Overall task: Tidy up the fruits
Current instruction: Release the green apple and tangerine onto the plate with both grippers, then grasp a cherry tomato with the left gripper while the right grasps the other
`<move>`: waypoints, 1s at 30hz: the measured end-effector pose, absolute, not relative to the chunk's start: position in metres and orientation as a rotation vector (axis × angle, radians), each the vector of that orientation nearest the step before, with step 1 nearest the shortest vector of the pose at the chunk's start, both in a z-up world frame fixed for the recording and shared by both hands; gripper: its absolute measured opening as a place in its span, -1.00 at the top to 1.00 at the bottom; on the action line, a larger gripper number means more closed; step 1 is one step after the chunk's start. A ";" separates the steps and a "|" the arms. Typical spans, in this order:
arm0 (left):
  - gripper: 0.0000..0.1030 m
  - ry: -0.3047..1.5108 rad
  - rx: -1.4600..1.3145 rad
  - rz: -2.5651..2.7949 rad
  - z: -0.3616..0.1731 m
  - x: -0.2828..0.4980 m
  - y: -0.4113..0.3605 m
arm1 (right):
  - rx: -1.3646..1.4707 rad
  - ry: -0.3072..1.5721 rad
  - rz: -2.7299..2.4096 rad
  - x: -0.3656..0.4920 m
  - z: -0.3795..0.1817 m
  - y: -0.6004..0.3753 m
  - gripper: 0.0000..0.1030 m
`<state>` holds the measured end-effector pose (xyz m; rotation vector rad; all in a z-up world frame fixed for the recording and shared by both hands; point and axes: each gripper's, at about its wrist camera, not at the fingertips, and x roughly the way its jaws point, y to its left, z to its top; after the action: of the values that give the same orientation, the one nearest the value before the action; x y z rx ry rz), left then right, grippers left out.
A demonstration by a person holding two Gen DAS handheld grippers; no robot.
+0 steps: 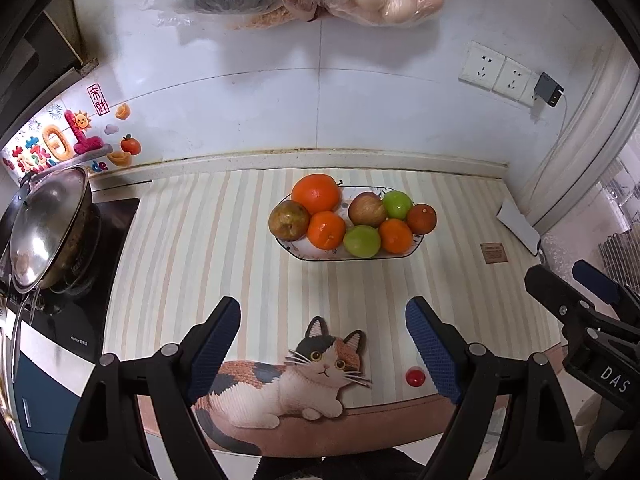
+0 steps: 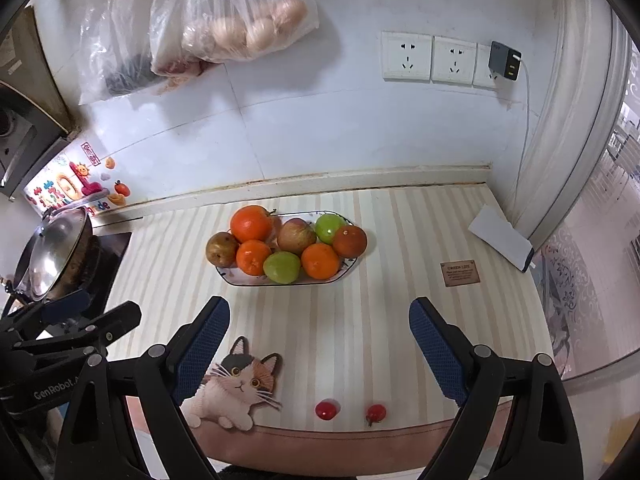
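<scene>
A white plate (image 1: 312, 254) (image 2: 240, 280) on the striped mat holds several fruits: oranges (image 1: 316, 193) (image 2: 251, 223), green apples (image 1: 362, 241) (image 2: 281, 267) and brownish pears (image 1: 289, 221) (image 2: 222, 249). Two small red cherry tomatoes (image 2: 327, 409) (image 2: 375, 413) lie near the mat's front edge; one shows in the left wrist view (image 1: 415, 377). My left gripper (image 1: 323, 320) is open and empty, in front of the plate. My right gripper (image 2: 319, 320) is open and empty, above the tomatoes. Each gripper appears at the edge of the other's view.
A wok with a steel lid (image 1: 48, 232) (image 2: 52, 256) sits on the stove at the left. Plastic bags with eggs (image 2: 240, 28) hang on the wall. A white card (image 2: 502, 236) and a charger cable lie at the right. A cat picture (image 1: 296, 376) marks the mat's front.
</scene>
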<state>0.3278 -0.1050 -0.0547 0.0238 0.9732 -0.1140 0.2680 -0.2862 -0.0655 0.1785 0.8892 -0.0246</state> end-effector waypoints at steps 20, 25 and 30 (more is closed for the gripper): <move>-0.64 1.295 0.018 -0.129 -0.185 0.355 -0.119 | 0.415 1.230 -0.071 0.270 -0.220 -0.336 -0.81; -0.60 1.432 0.038 -0.208 -0.229 0.355 -0.152 | 0.482 1.331 -0.120 0.260 -0.286 -0.357 -0.44; -0.57 1.482 0.081 -0.256 -0.248 0.354 -0.181 | 0.510 1.380 -0.115 0.253 -0.326 -0.364 -0.15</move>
<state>0.3545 -0.1806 -0.2483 0.0811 1.4819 -0.2565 0.2527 -0.3639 -0.3262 0.5101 1.3802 -0.1148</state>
